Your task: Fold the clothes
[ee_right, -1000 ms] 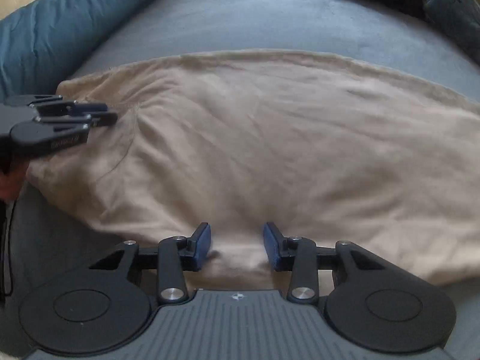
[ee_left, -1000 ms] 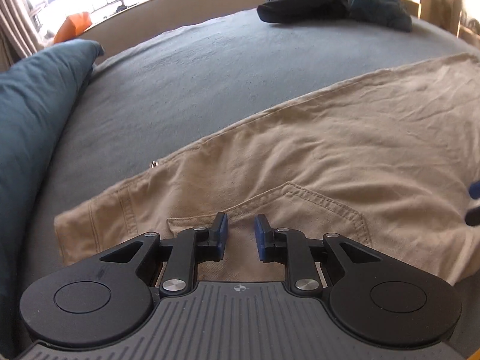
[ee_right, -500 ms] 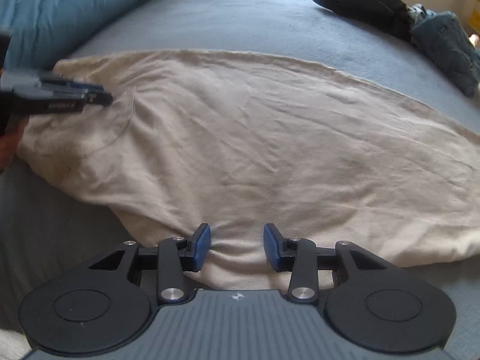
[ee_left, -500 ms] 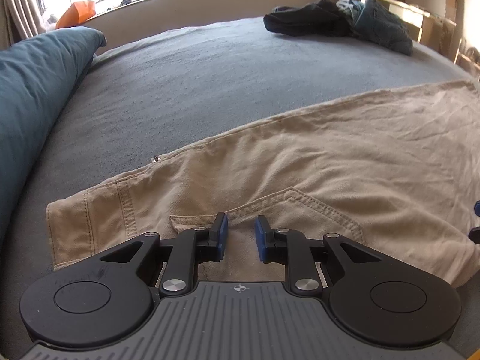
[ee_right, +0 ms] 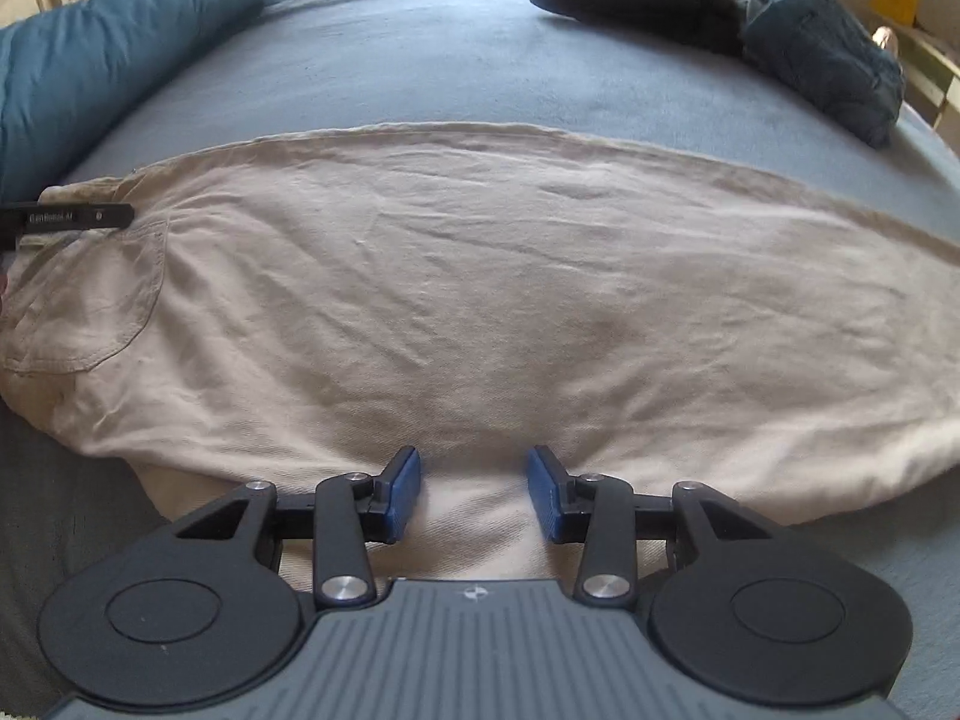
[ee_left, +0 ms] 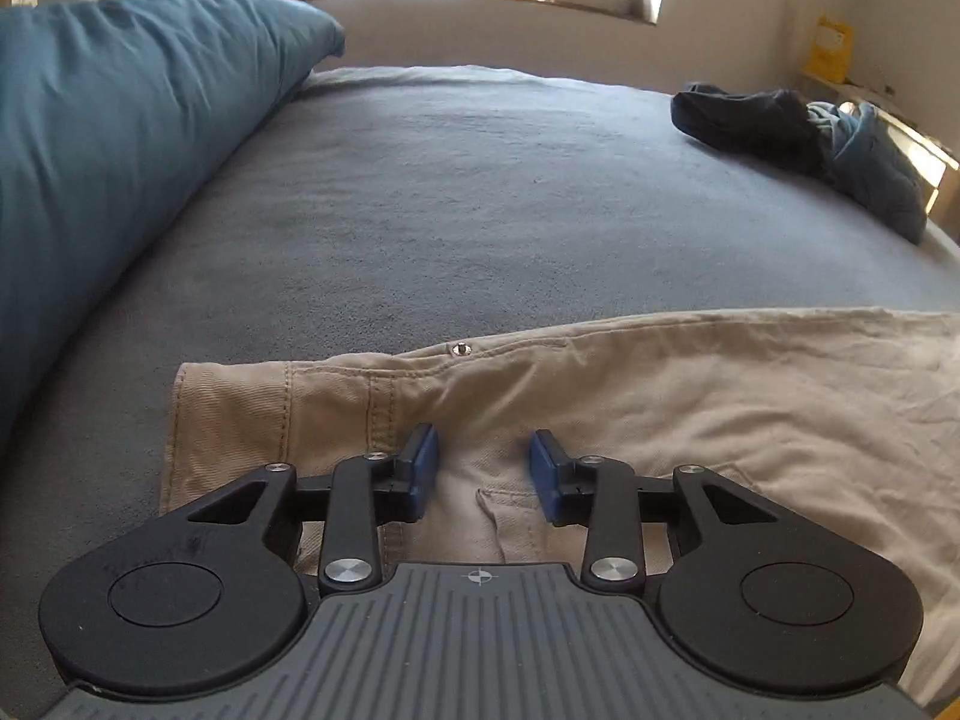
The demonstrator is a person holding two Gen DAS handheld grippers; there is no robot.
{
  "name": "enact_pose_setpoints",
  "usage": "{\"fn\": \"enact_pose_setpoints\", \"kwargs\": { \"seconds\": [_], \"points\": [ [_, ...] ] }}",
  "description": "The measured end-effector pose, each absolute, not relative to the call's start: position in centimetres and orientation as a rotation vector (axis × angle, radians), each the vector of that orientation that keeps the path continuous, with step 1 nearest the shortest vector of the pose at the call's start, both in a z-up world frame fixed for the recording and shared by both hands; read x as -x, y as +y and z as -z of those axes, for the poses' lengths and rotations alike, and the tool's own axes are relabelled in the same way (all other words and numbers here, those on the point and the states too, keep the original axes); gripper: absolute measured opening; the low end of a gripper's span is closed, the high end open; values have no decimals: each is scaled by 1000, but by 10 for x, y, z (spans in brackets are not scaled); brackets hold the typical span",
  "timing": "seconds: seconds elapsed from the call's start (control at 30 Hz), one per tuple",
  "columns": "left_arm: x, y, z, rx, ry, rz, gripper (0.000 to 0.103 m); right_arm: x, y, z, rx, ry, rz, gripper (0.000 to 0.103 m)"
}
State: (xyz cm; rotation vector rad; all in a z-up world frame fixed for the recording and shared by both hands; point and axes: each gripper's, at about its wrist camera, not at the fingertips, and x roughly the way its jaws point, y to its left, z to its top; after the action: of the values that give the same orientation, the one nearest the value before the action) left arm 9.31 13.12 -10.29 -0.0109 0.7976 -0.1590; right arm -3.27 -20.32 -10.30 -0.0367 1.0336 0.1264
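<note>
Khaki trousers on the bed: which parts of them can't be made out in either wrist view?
- Trouser cuffs: right wrist view, cut off by the right edge.
- Near hem: left wrist view, hidden behind the left gripper.
- Waist corner: right wrist view, cut off at the left edge beside the left gripper.
- Underside: against the bed.

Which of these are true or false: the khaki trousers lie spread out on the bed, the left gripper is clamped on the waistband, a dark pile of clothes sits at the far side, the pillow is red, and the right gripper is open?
1. The khaki trousers lie spread out on the grey bed cover. True.
2. The left gripper is clamped on the waistband. False: its jaws have just been opening and stand apart over the fabric, pinching nothing.
3. A dark pile of clothes sits at the far side of the bed. True.
4. The pillow is red. False: it is teal blue.
5. The right gripper is open. True.
</note>
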Motion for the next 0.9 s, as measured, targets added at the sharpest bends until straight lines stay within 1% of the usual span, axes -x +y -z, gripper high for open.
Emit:
{"fn": "enact_pose_setpoints", "kwargs": {
  "seconds": [0.1,0.17,0.27,0.3,0.37,0.43,0.47,0.53,0.63,0.7,0.77,0.83,0.87,0.9],
  "points": [
    [-87,128,88,-10,789,130,35,29,-209,96,-1,1042,-121,42],
    [-80,123,74,-38,756,149,35,28,-211,83,-14,1006,-120,42],
    [-71,104,56,-94,689,190,41,18,-212,70,38,945,-86,42],
    [-72,95,52,-90,687,217,44,13,-214,70,50,935,-72,42],
    [-73,72,49,-63,694,284,48,4,-219,75,34,941,-55,42],
    [-74,46,53,-40,705,351,54,-4,-223,92,13,995,-52,43],
    [-75,30,57,-45,717,377,56,-4,-221,100,22,1015,-50,43],
    [-78,2,70,-63,754,388,56,2,-213,109,77,993,-51,45],
    [-81,-28,87,-84,825,389,56,2,-216,105,69,1004,-55,45],
    [-82,-39,95,-96,868,378,56,-1,-227,98,15,1006,-31,44],
    [-80,-44,101,-109,911,348,59,-5,-241,92,-19,985,15,44],
    [-76,-47,104,-119,926,326,65,-9,-254,88,-45,968,61,44],
    [-75,-49,105,-124,929,319,67,-12,-260,92,-72,984,71,44],
    [-74,-50,106,-129,932,312,72,-12,-263,97,-84,1000,69,45]
  ]
}}
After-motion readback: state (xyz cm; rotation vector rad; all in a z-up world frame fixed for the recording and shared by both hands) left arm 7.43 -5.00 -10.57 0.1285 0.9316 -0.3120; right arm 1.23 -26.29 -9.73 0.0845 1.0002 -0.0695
